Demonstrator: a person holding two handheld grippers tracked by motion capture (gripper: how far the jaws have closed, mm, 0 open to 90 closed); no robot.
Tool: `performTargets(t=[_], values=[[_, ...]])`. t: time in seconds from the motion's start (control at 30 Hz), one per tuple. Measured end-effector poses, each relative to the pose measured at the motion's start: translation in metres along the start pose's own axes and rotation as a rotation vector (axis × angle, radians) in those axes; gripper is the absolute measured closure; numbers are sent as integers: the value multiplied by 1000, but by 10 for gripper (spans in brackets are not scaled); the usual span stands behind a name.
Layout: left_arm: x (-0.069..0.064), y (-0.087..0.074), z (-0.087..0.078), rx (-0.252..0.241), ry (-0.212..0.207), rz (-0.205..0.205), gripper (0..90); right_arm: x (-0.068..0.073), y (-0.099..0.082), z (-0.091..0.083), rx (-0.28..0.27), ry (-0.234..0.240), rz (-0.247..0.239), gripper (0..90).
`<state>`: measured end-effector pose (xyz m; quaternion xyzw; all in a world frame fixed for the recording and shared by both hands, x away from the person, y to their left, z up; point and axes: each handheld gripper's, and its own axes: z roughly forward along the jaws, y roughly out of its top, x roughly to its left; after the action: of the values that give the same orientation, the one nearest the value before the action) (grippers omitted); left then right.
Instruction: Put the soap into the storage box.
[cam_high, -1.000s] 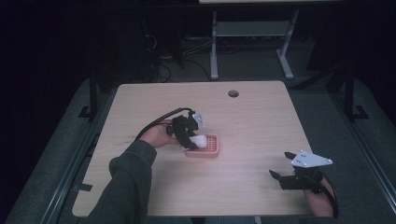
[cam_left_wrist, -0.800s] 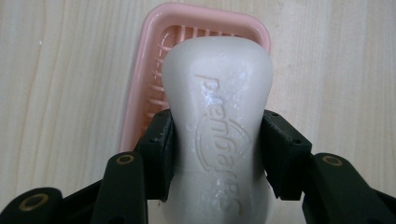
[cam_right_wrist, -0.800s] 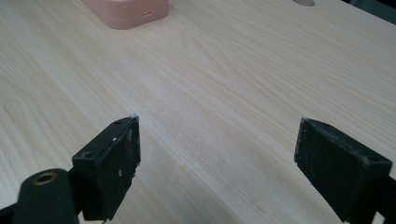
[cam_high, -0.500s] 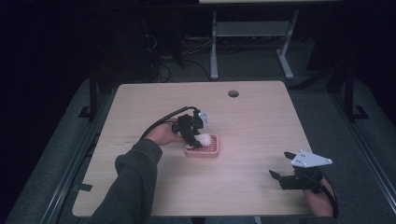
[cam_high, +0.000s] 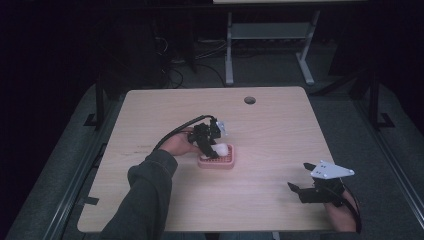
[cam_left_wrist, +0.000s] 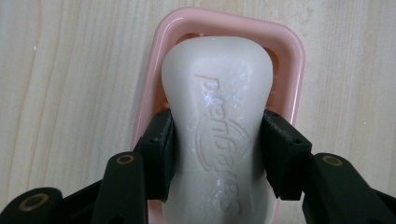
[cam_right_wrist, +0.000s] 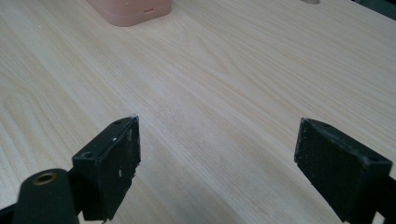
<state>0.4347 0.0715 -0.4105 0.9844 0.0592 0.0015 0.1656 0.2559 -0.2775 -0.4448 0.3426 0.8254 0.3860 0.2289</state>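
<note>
The white soap bar (cam_left_wrist: 217, 126) is gripped across its narrow waist by the left tool (cam_left_wrist: 217, 161), directly over the pink soap dish (cam_left_wrist: 295, 70), long axes aligned. The right tool (cam_right_wrist: 219, 161) is held wide open, empty, well apart above the bench (cam_high: 280, 130).

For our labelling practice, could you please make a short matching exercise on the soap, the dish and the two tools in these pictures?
Things:
1. soap bar
2. soap dish
3. left tool
4. right tool

States:
A. pink, lying on the table under the bar
B. open, over bare wood near the table's near right corner
C. white, gripped at its sides
D. shut on the bar

Pairs: 1-C, 2-A, 3-D, 4-B
</note>
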Motion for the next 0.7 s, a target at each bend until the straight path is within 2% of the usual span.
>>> performTargets(t=[0.7], values=[[2, 2, 9, 15, 1, -7, 493, 0, 0, 1, 4, 4, -4, 138]])
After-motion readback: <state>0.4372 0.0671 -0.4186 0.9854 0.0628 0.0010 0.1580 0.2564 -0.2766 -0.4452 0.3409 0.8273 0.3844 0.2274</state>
